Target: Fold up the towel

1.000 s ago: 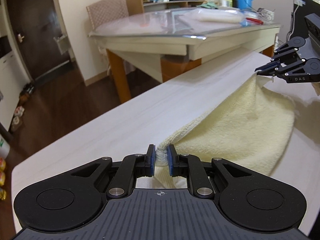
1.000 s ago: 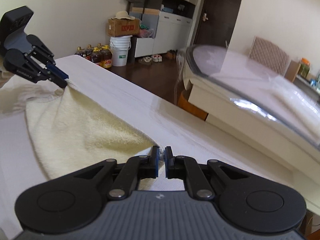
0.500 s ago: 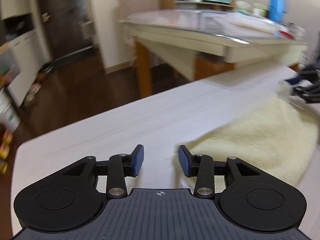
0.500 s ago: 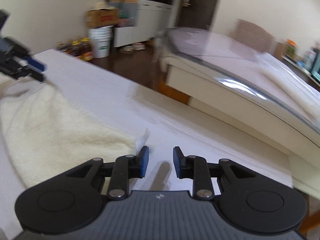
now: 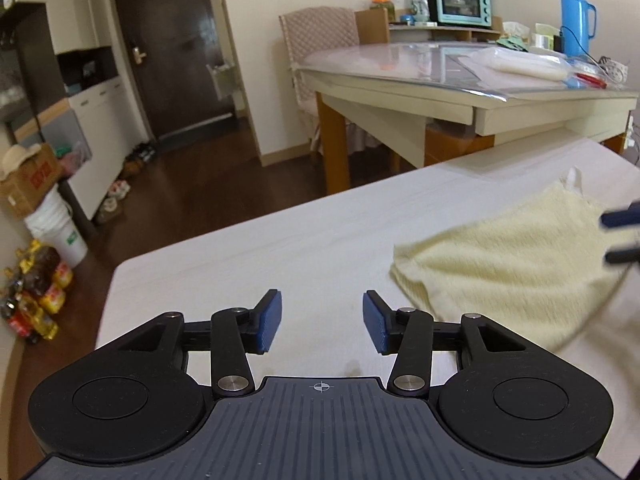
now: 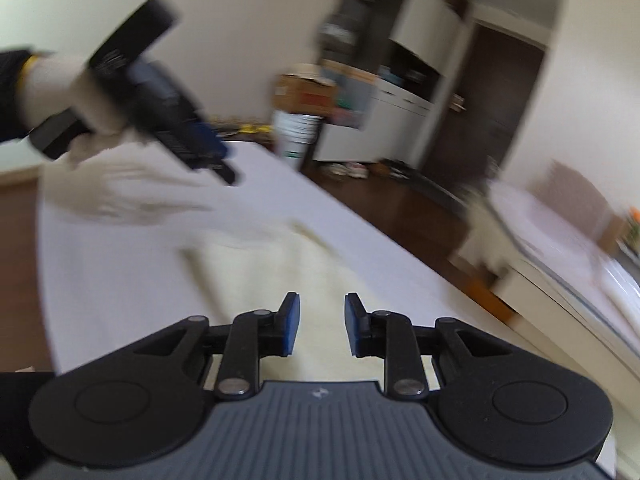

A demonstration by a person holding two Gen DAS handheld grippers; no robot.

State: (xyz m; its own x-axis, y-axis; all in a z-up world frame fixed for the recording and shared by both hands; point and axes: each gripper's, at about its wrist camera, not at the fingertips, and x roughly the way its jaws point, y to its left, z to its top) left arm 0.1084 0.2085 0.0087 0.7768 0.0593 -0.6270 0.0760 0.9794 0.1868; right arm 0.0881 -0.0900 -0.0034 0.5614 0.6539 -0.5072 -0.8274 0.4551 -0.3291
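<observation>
A pale yellow towel (image 5: 512,268) lies folded flat on the white table (image 5: 240,264), a small tag sticking up at its far corner. My left gripper (image 5: 322,320) hovers over bare tabletop to the towel's left. Its jaws are opening and nothing is between them. At the right edge of the left wrist view, the blurred tips of my right gripper (image 5: 622,236) hang over the towel. In the blurred right wrist view, my right gripper (image 6: 322,328) is open above the towel (image 6: 280,276) without pinching it. A gloved hand (image 6: 80,92) holds the left gripper (image 6: 216,160) beyond.
A glass-topped dining table (image 5: 440,80) with a chair (image 5: 316,40) stands past the table's far edge. A blue flask (image 5: 574,16) sits on it. A white bucket (image 5: 60,224), a cardboard box (image 5: 28,184) and bottles (image 5: 36,296) are on the floor at left.
Both grippers have let go of the towel corners and opened. The towel now lies flat. The left gripper has moved off to its left, and the right has swung over the towel.
</observation>
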